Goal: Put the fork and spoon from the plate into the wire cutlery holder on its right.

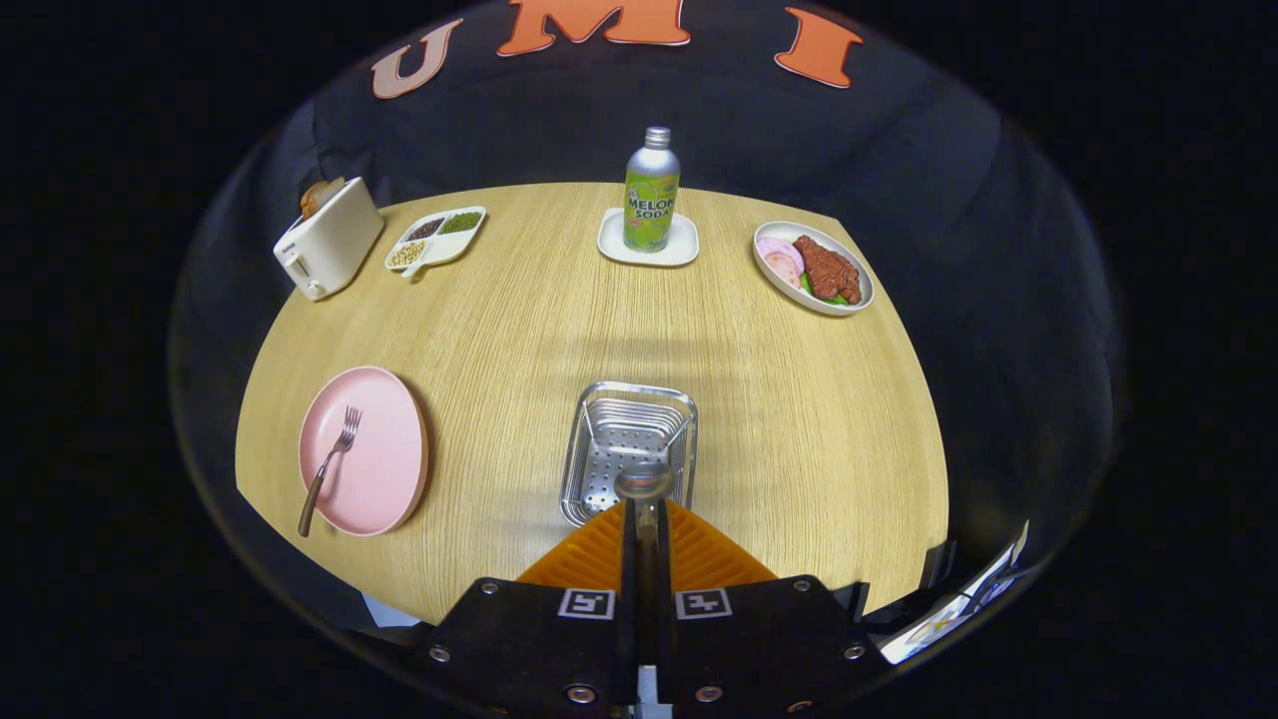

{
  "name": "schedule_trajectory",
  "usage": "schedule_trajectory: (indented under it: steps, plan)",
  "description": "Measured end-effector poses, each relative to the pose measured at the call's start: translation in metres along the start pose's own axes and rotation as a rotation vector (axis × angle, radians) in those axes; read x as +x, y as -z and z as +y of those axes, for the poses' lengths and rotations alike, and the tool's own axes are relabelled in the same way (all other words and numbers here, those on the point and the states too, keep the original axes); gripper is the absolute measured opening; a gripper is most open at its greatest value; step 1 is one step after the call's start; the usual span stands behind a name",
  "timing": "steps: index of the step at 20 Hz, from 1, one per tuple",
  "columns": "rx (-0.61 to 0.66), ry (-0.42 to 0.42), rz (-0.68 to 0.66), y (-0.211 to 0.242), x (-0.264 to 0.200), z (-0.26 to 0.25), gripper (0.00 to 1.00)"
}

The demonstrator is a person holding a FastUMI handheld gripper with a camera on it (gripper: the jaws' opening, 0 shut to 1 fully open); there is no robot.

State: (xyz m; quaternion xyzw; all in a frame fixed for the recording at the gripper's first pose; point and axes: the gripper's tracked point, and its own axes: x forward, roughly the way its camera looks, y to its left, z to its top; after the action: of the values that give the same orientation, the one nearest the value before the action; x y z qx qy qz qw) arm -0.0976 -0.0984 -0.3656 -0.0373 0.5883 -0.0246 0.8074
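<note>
The fingers (645, 511) are clenched on the spoon (644, 481), whose round bowl sticks out just past their tips, hanging over the near end of the wire cutlery holder (629, 449). The holder stands on the wooden bench (779, 419). To the left of the holder, well apart from it, lies the pink plate (384, 479) with the fork (329, 467) resting on it, tines pointing away and handle reaching over the plate's near rim. Beyond the holder a soda bottle (652, 190) stands upright on a small white coaster (647, 252). Far left of the holder sit a toaster (329, 240) and a divided snack tray (436, 238); far right, a dish of food (814, 268)
</note>
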Motion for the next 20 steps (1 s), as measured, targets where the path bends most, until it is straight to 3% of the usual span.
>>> schedule_trajectory:
  steps: [5,15,20]
  plan:
    - [0.065,-0.028,-0.122,-0.027,-0.01,0.007,0.08]
    - [0.124,-0.031,-0.669,-0.133,-0.093,0.011,0.1]
    - [0.092,-0.007,-0.797,-0.149,-0.121,0.022,0.33]
